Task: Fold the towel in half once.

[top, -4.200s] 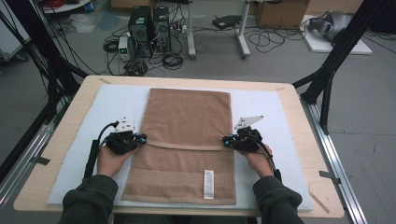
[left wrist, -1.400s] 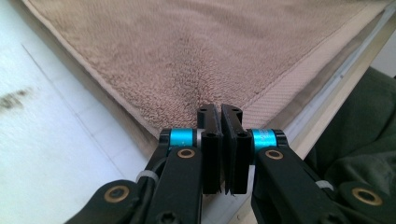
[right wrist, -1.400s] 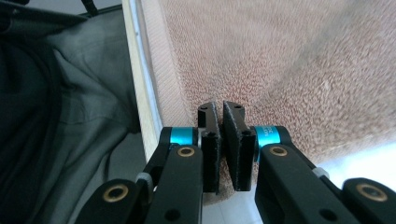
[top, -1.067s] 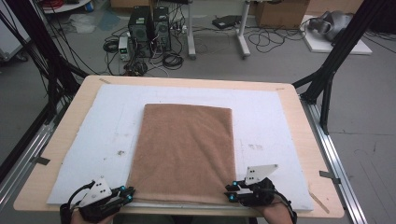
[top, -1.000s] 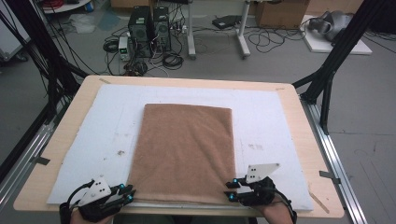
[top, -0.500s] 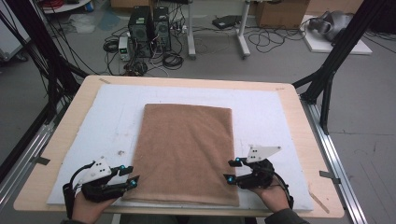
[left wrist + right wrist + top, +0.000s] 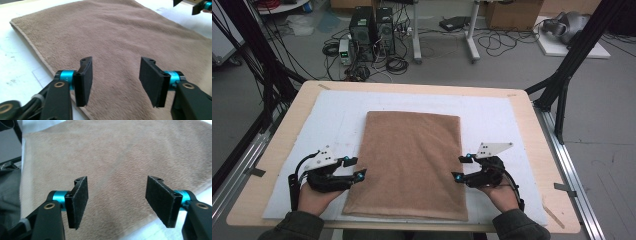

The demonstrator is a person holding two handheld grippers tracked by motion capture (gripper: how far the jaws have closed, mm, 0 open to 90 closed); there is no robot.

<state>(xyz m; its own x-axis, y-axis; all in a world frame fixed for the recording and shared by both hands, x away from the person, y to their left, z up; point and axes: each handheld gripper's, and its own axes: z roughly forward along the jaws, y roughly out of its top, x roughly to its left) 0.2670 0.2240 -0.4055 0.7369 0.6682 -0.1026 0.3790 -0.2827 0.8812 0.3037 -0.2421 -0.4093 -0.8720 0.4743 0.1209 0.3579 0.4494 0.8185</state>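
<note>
A folded brown towel (image 7: 412, 160) lies flat in the middle of the white mat. My left gripper (image 7: 353, 167) hovers at the towel's left edge, near its front corner. My right gripper (image 7: 461, 167) hovers at the right edge, opposite it. Both have just been opening their jaws, with nothing between the pads. In the left gripper view the left gripper (image 7: 116, 75) stands open over the towel (image 7: 112, 32). The right gripper view has the right gripper (image 7: 116, 195) open above the towel (image 7: 120, 152) near its edge.
The white mat (image 7: 492, 115) covers most of the wooden table (image 7: 532, 125). Black frame struts (image 7: 562, 85) rise at the table's far corners. Computers and cables (image 7: 372, 30) sit on the floor beyond the table.
Four seconds ago the towel lay longer, with its label up; now it is folded over. Within the last second both grippers left the near edge, moved forward along the towel's sides and opened.
</note>
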